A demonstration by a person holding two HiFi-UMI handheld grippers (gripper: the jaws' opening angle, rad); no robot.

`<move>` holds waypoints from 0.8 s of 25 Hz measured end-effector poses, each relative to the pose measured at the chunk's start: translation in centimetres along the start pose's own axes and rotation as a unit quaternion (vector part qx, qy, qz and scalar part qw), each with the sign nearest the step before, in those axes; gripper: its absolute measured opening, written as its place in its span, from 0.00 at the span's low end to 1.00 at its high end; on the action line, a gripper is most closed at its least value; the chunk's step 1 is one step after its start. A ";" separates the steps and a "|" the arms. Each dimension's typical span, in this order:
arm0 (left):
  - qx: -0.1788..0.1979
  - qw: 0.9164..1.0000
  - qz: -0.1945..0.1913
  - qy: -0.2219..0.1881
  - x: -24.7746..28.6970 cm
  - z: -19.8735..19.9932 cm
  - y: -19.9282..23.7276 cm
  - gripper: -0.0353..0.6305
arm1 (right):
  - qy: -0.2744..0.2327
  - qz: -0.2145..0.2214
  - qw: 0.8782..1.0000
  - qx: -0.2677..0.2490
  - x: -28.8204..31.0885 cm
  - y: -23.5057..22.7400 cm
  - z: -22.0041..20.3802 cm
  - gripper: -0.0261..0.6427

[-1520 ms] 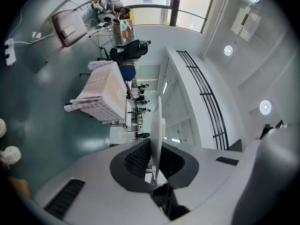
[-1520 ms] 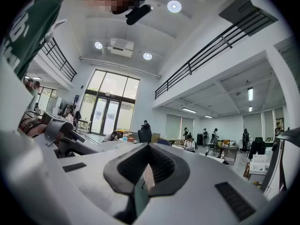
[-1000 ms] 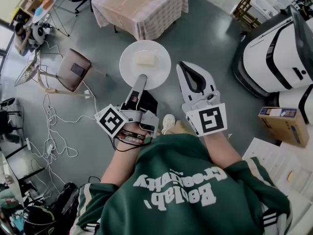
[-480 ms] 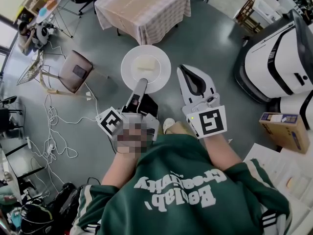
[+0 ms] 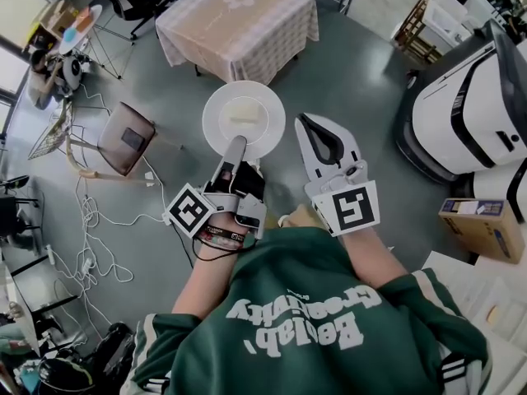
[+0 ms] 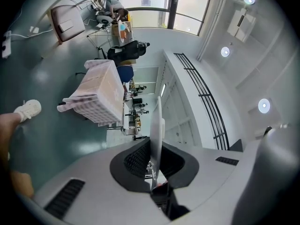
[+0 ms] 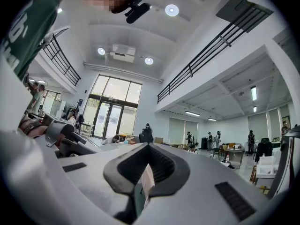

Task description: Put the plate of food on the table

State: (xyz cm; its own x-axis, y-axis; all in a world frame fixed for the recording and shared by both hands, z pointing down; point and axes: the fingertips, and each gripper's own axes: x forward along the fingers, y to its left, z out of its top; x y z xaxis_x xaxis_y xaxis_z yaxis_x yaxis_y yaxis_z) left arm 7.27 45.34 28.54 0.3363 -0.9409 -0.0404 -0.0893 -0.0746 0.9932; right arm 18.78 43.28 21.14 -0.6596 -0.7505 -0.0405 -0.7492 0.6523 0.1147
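A white plate with a pale block of food hangs level above the grey floor. My left gripper is shut on its near rim. In the left gripper view the plate shows edge-on between the dark pads. The table, under a beige checked cloth, stands just beyond the plate; it also shows in the left gripper view. My right gripper is held to the right of the plate, apart from it and shut. The right gripper view shows only a thin pale sliver in the slit between its jaws.
A brown chair stands on the left, with white cables trailing over the floor. A large white machine fills the right side, and a cardboard box lies beside it. The person's green sweater covers the bottom of the head view.
The table has come nearer and shows more fully at the top of the head view. The plate stays in the left gripper, and both grippers hold their pose.
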 end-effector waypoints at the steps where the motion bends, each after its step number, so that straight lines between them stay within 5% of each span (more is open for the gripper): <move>1: 0.000 1.000 -0.001 0.001 0.4 0.2 0.2 0.10 | -0.001 -0.001 1.000 -0.001 0.3 -0.2 -0.1 0.06; 20: -0.022 1.000 0.005 0.007 14.4 11.6 4.0 0.10 | 0.035 -0.003 0.999 -0.014 16.7 -5.9 -3.7 0.06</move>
State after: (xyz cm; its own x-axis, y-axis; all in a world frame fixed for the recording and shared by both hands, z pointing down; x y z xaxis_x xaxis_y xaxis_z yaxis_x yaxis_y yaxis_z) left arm 0.91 27.66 30.68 0.3483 -0.9369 -0.0291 -0.0508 -0.0499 0.9975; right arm 12.38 26.54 23.50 -0.6488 -0.7604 0.0286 -0.7503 0.6455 0.1425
